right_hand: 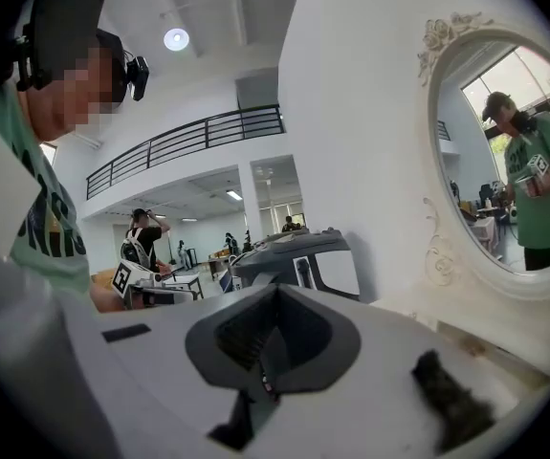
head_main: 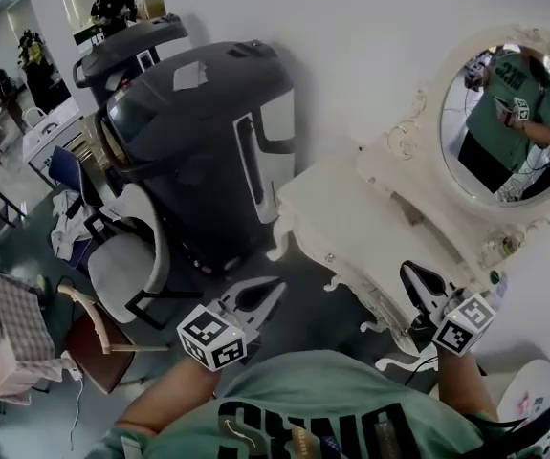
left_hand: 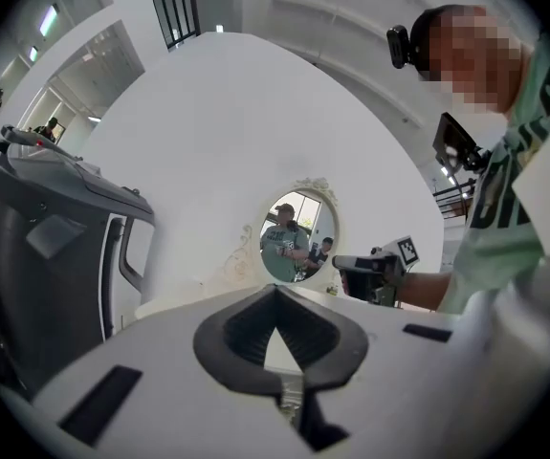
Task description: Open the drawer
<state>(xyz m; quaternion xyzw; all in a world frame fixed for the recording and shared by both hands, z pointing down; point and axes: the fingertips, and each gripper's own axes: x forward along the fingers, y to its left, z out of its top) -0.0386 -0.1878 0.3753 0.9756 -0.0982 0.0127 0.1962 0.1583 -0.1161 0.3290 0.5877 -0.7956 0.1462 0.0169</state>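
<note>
A white carved dressing table [head_main: 346,213] stands against the wall with an oval mirror [head_main: 507,122] above it. Its drawer front [head_main: 349,273] faces me, shut, with a small knob [head_main: 330,257]. My left gripper [head_main: 276,286] hangs in front of the table's left corner, jaws shut and empty. My right gripper [head_main: 407,269] hovers over the table's right front edge, also shut with nothing in it. Neither touches the drawer. In the left gripper view the shut jaw tips [left_hand: 275,291] point at the mirror [left_hand: 297,237]. The right gripper [right_hand: 276,289] looks along the tabletop [right_hand: 466,352].
A big dark grey machine [head_main: 208,132] stands right beside the table's left end. A white chair [head_main: 126,266] and a brown chair [head_main: 98,342] are on the floor to the left. People stand far off at the back left.
</note>
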